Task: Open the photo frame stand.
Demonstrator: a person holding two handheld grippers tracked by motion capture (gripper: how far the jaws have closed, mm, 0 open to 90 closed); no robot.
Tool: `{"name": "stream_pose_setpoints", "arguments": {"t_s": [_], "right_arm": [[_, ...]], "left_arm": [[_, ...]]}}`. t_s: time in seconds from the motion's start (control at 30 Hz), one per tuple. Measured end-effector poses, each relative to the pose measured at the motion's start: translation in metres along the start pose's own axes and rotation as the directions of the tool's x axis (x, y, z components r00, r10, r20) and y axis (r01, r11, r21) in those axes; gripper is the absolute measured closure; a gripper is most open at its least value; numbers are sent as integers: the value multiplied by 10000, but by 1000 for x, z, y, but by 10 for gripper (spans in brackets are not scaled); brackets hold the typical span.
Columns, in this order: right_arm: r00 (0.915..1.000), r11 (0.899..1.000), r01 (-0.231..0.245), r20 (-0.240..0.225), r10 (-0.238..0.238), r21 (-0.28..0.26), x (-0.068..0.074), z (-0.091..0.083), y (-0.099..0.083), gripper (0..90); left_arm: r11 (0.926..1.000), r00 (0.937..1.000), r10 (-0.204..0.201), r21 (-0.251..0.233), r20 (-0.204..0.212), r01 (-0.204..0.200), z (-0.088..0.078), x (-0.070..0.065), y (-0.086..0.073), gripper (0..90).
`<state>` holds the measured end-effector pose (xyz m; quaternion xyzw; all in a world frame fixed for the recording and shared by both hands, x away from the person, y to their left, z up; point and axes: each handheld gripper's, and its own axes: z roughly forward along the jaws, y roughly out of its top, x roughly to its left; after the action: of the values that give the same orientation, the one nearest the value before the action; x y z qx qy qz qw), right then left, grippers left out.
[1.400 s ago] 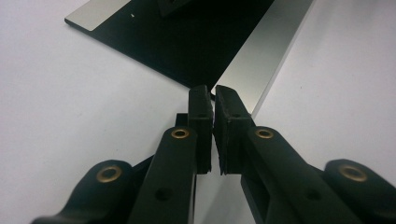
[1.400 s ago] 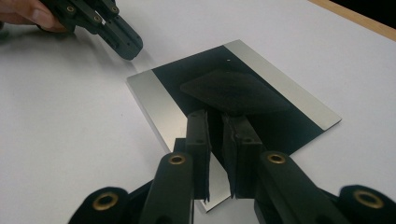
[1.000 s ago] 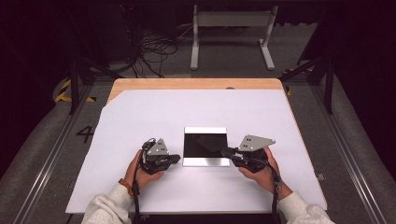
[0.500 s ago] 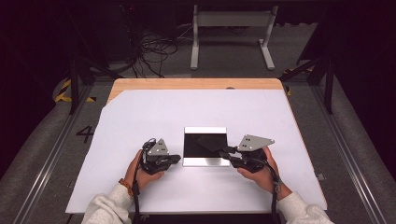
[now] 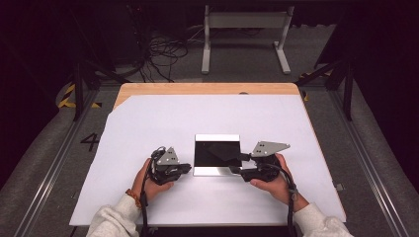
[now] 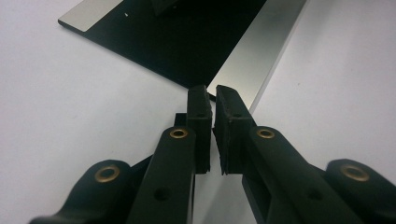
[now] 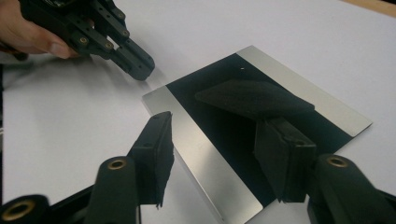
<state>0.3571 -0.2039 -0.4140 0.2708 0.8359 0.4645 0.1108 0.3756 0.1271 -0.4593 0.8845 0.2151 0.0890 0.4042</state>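
Lighting is pretty uneven: in the high view the white sheet-covered tabletop (image 5: 207, 118) is bright and evenly lit from above, while the floor and the room around it drop off to near black. The picture is a bit soft and grainy. The flat square plate with a black middle and brushed silver strips (image 5: 217, 154) mirrors like glass in the right gripper view. In both gripper views the near black jaws are blurry, with soft shadows under them.

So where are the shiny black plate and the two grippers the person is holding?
plate (image 5: 212, 150), high view, on its dark middle.
left gripper (image 6: 211, 100), left gripper view, between its shut fingertips.
right gripper (image 7: 212, 140), right gripper view, between its open fingertips.
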Motion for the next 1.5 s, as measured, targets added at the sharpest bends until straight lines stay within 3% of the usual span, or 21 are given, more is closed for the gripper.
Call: {"name": "stream_pose_setpoints", "arguments": {"t_s": [0.17,0.3,0.53,0.6,0.63,0.7,0.77,0.83,0.9,1.13,1.27,1.33,1.5], "right_arm": [[9948,9956,-936,-405,934,-26,-8,-1,1,408],[9840,9857,-1682,-602,1677,-44,-14,1,3,390],[9659,9683,-2496,-731,2483,-101,-20,5,4,386],[9553,9577,-2873,-783,2852,-163,-23,4,4,401],[9553,9577,-2873,-783,2852,-163,-23,4,4,401],[9440,9447,-3279,-413,3273,-86,-26,5,2,446],[9309,9329,-3598,-747,3577,-171,-31,6,0,475],[9280,9307,-3654,-846,3627,-171,-32,6,0,478],[9115,9171,-3984,-1169,3944,-115,-33,8,0,468],[8978,9071,-4208,-1378,4183,119,-35,23,2,437],[8888,8994,-4368,-1469,4340,145,-36,23,2,448],[8805,8919,-4519,-1517,4491,173,-37,23,1,455],[8473,8596,-5106,-1587,5069,192,-42,18,-2,452]], "left_arm": [[10000,10000,77,44,31,-77,1,-1,1,847],[10000,10000,53,47,9,-53,1,-1,1,841],[9999,9999,123,74,30,-124,3,-2,2,838],[9998,9999,150,116,-14,-150,4,-2,2,833],[9998,9999,150,116,-14,-150,4,-2,2,826],[9997,9999,166,165,-17,-166,5,-3,2,818],[9997,9999,157,187,10,-157,5,-3,2,818],[9997,9999,150,180,29,-150,6,-3,3,817],[9997,9999,139,217,27,-140,7,-3,3,817],[9998,9999,136,154,39,-137,7,-4,4,816],[9998,9999,145,144,59,-146,7,-3,3,815],[9997,9998,179,150,56,-180,7,-4,4,811],[9997,9998,196,163,63,-197,7,-4,4,800]]}}
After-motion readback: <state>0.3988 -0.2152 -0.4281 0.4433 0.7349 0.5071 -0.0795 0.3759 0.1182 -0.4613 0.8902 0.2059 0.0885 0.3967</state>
